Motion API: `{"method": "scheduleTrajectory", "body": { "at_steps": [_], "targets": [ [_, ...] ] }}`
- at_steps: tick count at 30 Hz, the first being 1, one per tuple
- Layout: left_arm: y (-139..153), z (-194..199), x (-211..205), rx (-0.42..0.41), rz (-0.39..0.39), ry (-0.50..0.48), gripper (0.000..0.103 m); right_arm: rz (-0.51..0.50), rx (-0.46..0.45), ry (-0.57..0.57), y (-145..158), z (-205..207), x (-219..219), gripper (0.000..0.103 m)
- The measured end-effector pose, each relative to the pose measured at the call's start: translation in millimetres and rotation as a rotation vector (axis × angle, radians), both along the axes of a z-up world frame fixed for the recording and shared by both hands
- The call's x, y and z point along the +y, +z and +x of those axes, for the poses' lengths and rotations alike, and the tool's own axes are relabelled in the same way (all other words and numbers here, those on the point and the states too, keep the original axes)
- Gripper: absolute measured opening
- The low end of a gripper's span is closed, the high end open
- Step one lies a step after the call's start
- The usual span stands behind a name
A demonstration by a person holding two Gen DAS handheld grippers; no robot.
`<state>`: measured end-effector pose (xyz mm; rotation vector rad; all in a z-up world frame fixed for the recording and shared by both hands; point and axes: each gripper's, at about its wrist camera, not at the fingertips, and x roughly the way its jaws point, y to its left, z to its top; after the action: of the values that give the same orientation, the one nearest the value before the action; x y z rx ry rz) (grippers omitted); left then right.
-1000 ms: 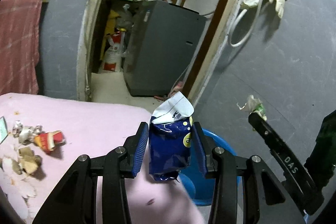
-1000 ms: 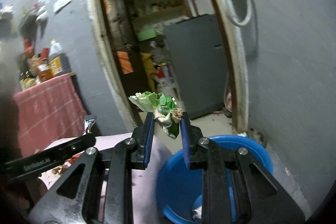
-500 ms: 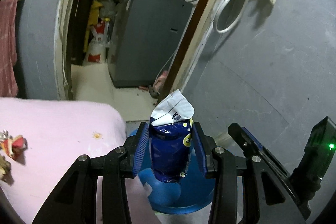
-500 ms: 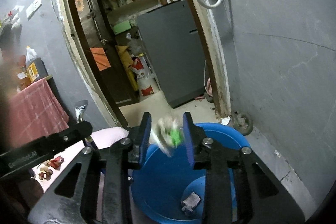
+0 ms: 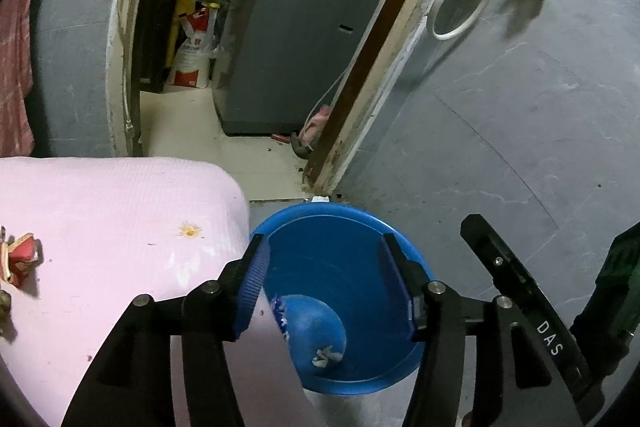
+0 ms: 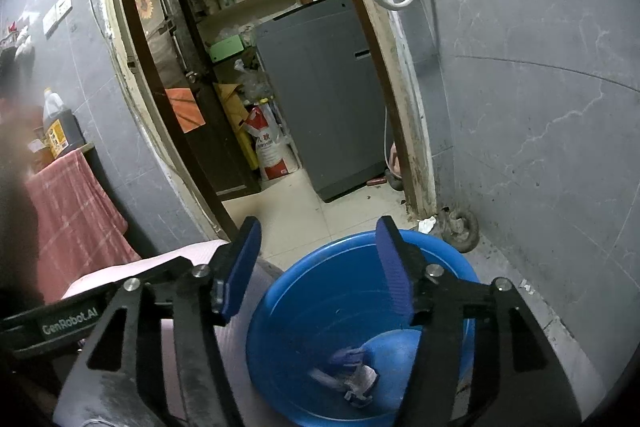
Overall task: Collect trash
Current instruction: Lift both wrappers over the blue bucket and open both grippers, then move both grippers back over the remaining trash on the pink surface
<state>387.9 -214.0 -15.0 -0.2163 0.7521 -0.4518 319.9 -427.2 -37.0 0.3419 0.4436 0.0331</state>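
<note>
**Tongs emptied over basin**

Left gripper (image 5: pixel 324 275) and right gripper (image 6: pixel 318 263) – jaws just opened, nothing between. Blue snack packet (image 6: pixel 348 373) and, seemingly, the green wrapper now in blue basin (image 6: pixel 460 267); scraps (image 5: pixel 18 263) remain on pink cloth (image 5: pixel 112 219).

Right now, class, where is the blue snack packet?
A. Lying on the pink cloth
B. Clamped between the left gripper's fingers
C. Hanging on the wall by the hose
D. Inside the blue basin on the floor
D: the blue snack packet lies inside the blue basin, below the left gripper, whose fingers stand apart with nothing between them.
</note>
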Motion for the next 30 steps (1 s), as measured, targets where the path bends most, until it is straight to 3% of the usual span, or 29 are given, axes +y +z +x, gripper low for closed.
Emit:
{"method": "scheduleTrajectory", "body": {
  "at_steps": [5,9,13,21,30],
  "targets": [
    [7.6,-10.1,16.4,-0.051,0.003,0.051,0.070,-0.003,-0.021,0.003,2.7,0.6,3.5,0.074],
    [16.9,-18.7,35.2,-0.097,0.015,0.108,0.082,0.002,-0.074,0.018,10.2,-4.1,11.1,0.090],
    [27.2,-38.6,60.5,-0.185,0.023,0.198,0.098,0.000,-0.143,0.055,19.3,-11.1,24.3,0.101],
    [48.9,-77.4,107.5,-0.359,0.078,0.329,0.101,-0.031,-0.270,0.180,36.0,-24.1,66.9,0.103],
    [54.4,-110.9,153.2,-0.435,0.169,0.437,0.101,-0.019,-0.294,0.287,42.9,-21.7,113.9,0.103]
  ]
}}
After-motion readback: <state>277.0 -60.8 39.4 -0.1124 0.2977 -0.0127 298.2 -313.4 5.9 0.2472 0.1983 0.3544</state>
